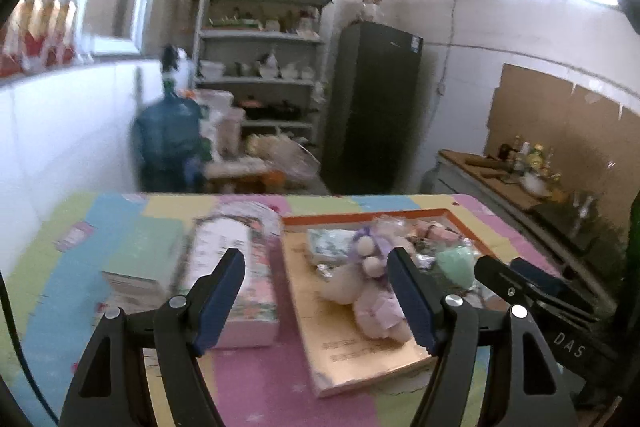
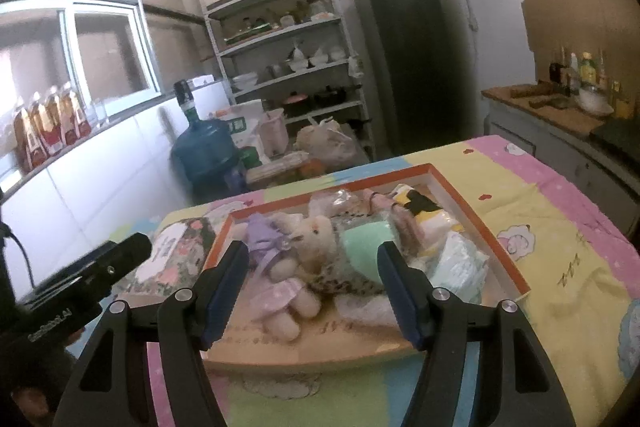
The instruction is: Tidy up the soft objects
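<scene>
Much of the left wrist view is smeared by blur, so the flowered box (image 1: 236, 279) left of centre and the low stack of flat boxes (image 1: 136, 283) beside it show only as pale shapes, and print on the tray floor cannot be read. Both pictures are cut round by the lens, and the black frames of the tools hide the near edge of the table (image 2: 560, 227), which wears a pastel cloth in pink, yellow, blue and green blocks with cartoon clouds. On it lies a shallow rectangular tray (image 2: 496, 251) with an orange rim and a tan cardboard floor. Piled in the tray are the soft things: a fuzzy cream plush toy (image 2: 316, 231) in a lilac dress, lying on its back at centre frame; a smooth mint-green rounded piece (image 2: 360, 247); a crinkly clear-wrapped packet (image 2: 460, 259) to the right; and a yellow, black and white item (image 2: 420, 207) further back, too tangled to name. The left hand-held gripper (image 1: 316, 301) stands wide open at the bottom of its view, blue ribbed pads apart, nothing between them, hanging above the table near the tray's left side. The right hand-held gripper (image 2: 314, 293) is likewise spread wide and empty, hovering over the tray's near end, touching none of the pile.
</scene>
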The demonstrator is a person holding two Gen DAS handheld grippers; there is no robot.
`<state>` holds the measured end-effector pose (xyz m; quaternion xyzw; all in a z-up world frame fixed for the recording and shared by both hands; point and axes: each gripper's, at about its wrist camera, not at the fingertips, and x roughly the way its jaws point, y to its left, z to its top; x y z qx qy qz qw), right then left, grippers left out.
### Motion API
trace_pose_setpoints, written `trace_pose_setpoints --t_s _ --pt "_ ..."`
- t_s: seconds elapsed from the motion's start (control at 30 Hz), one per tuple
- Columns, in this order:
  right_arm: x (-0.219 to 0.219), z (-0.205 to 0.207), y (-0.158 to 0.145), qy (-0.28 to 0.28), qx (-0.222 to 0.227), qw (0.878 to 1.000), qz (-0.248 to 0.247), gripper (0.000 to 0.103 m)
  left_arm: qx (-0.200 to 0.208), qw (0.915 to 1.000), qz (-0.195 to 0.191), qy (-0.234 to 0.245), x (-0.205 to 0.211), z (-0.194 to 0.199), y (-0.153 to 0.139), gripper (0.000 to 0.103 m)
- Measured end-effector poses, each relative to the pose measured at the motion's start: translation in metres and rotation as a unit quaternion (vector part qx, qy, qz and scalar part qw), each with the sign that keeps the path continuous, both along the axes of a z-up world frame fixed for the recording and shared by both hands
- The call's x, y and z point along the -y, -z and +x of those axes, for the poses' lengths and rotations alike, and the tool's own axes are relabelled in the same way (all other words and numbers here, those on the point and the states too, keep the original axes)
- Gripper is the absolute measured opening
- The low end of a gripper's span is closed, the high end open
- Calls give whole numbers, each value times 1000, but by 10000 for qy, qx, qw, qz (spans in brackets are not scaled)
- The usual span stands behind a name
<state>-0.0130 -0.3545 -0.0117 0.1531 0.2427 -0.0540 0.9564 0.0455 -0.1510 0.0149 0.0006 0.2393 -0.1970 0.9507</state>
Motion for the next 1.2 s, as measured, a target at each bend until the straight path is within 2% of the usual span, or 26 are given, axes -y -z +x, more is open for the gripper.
trace_pose_setpoints --t_s 0.17,0.33,0.63,0.77,1.03,1.2 --pt "-28 -10 -5 -21 -12 9999 -169 74 355 9989 128 -280 -19 -29 -11 73" --pt "-60 -28 -12 -125 72 9995 -297 74 307 9990 122 -294 -39 -45 -11 73" --pt "-96 -64 -13 175 227 9982 -531 78 177 9980 33 -610 -85 -77 2 73" --pt "-115 -79 -13 134 233 9974 -667 78 92 9976 -74 -677 -105 -90 10 73" --pt "-157 -117 -11 149 426 9939 -1007 78 252 9972 52 -706 -127 -124 16 73" --pt "-165 -130 -11 209 456 9937 -1006 78 364 9962 137 -778 -137 -136 15 73"
